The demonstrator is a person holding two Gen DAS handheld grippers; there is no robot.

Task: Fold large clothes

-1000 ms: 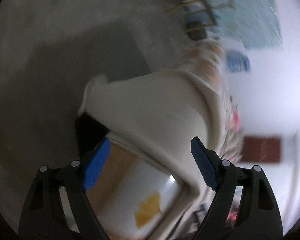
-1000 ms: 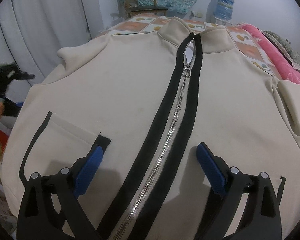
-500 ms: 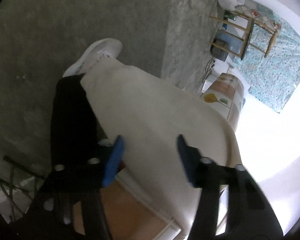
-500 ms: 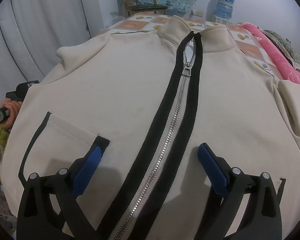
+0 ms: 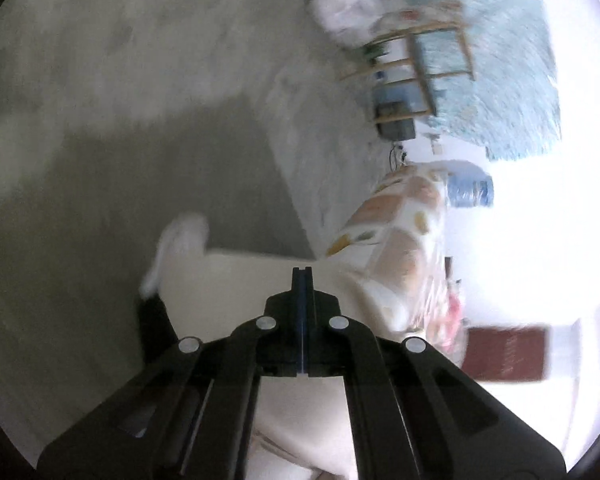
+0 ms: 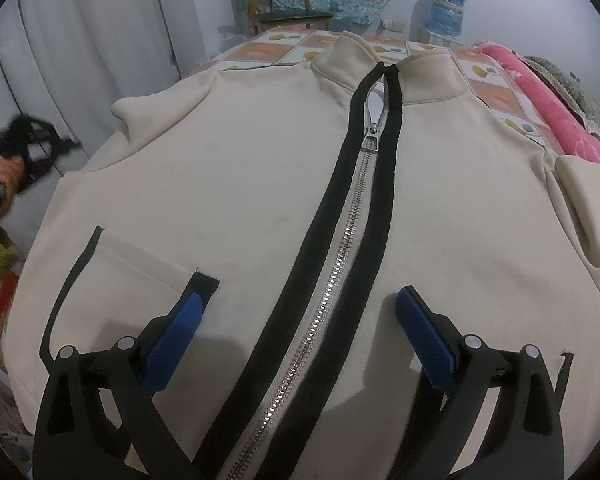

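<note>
Right now, from the left wrist camera, the left hand-held gripper (image 5: 302, 272) has its two black fingers pressed flat together, the blue pads meeting in a thin line with no gap. Its jaws have just been closing, and I see no cloth caught between the tips; the picture is smeared with motion, so a thin pinch of fabric cannot be ruled out. Just beyond and below the tips hangs the cream jacket (image 5: 236, 284), draped over the edge of the bed (image 5: 396, 220), whose tiled orange-and-white cover runs away to the right. A white shoe (image 5: 176, 248) and a dark trouser leg (image 5: 154, 328) show to the left of the cloth, on the grey floor (image 5: 100, 140).

Over on the right wrist camera, the right hand-held gripper (image 6: 298, 304) stands wide apart, gripping nothing, its blue pads (image 6: 176, 332) poised just over the jacket (image 6: 240, 168) on either side of the zipper (image 6: 328, 292). The jacket lies spread front-up across the bed (image 6: 276, 46), zipped nearly to the collar, black tape flanking the metal teeth. The left pad sits beside the black-edged pocket (image 6: 140, 264). At the far left edge a hand (image 6: 2, 172) holds the other gripper, blurred, clear of the jacket's side. A pink blanket (image 6: 540, 100) lies along the right.
</note>
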